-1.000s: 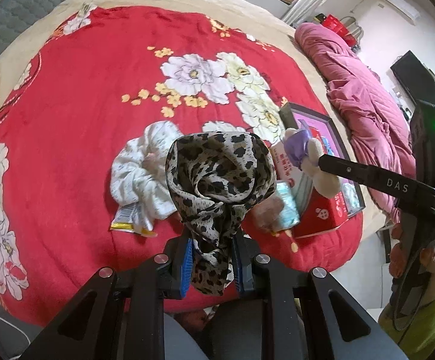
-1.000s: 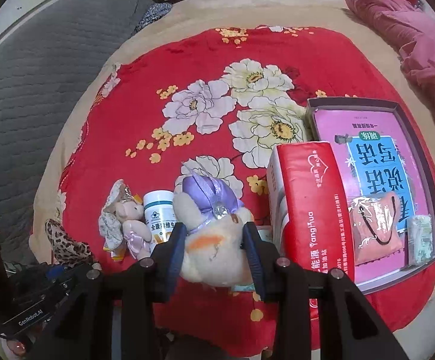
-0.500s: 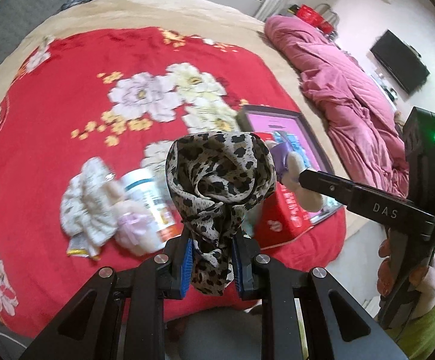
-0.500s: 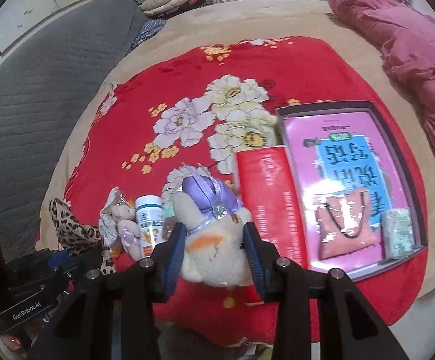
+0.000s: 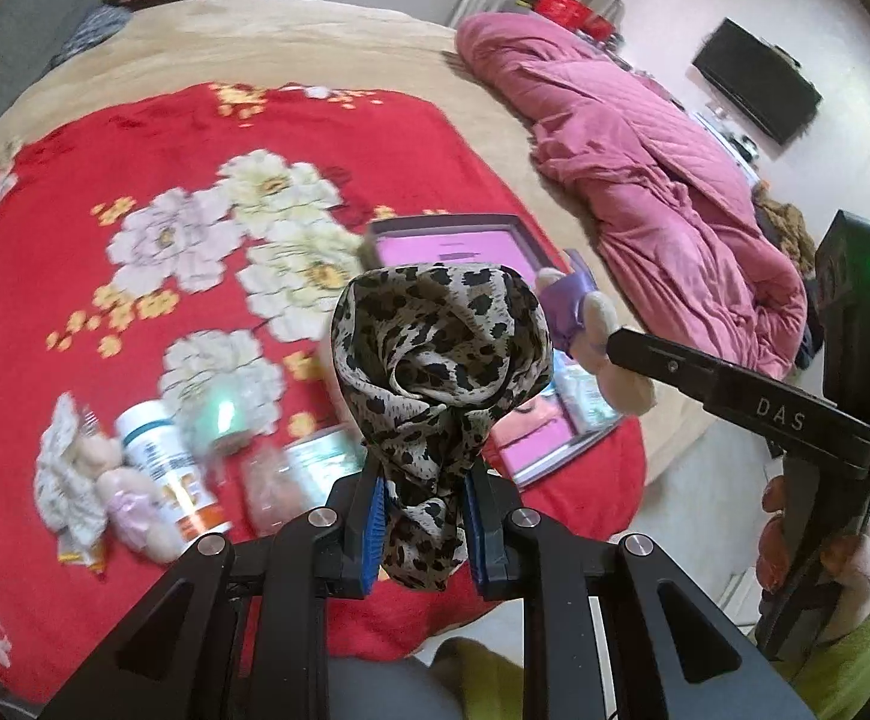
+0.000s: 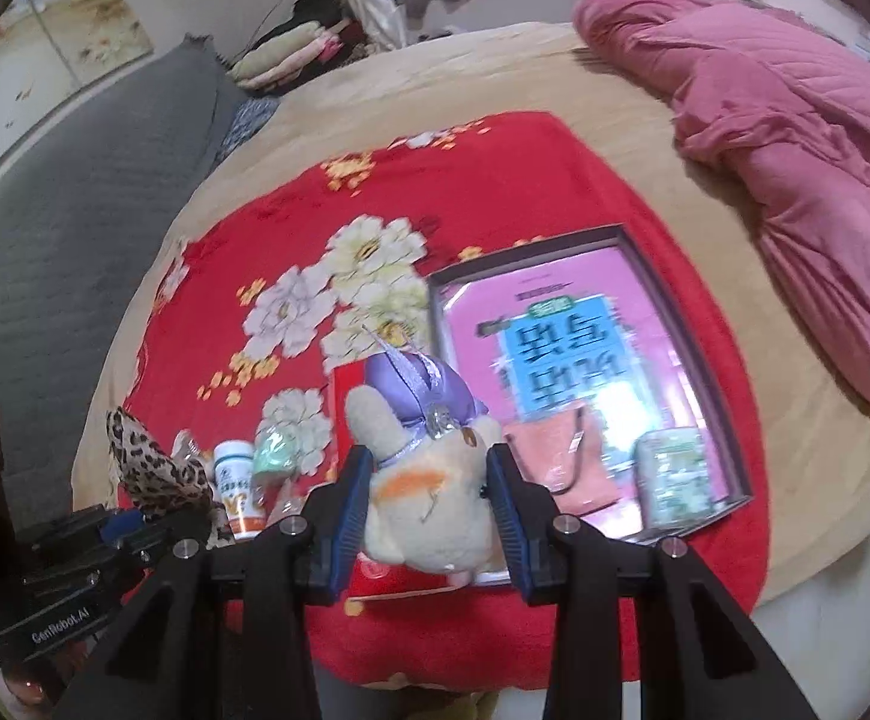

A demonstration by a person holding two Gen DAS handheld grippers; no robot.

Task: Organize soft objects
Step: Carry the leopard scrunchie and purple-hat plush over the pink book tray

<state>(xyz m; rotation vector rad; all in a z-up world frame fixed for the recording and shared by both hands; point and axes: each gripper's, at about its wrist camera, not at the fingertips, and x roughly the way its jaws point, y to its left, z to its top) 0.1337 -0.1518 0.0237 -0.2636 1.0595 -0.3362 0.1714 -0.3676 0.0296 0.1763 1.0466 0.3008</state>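
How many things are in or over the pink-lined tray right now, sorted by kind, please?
Fabric pouches lying in the tray: 1, the salmon pouch
Packets lying in the tray: 1, the green tissue packet
Plush toys held over its near corner: 1, the plush toy
Total: 3

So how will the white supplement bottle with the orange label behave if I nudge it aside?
The white supplement bottle with the orange label looks rigid, unlike the soft toys beside it. It lies on its rounded side, so it probably rolls. The plush red floral blanket may slow that.
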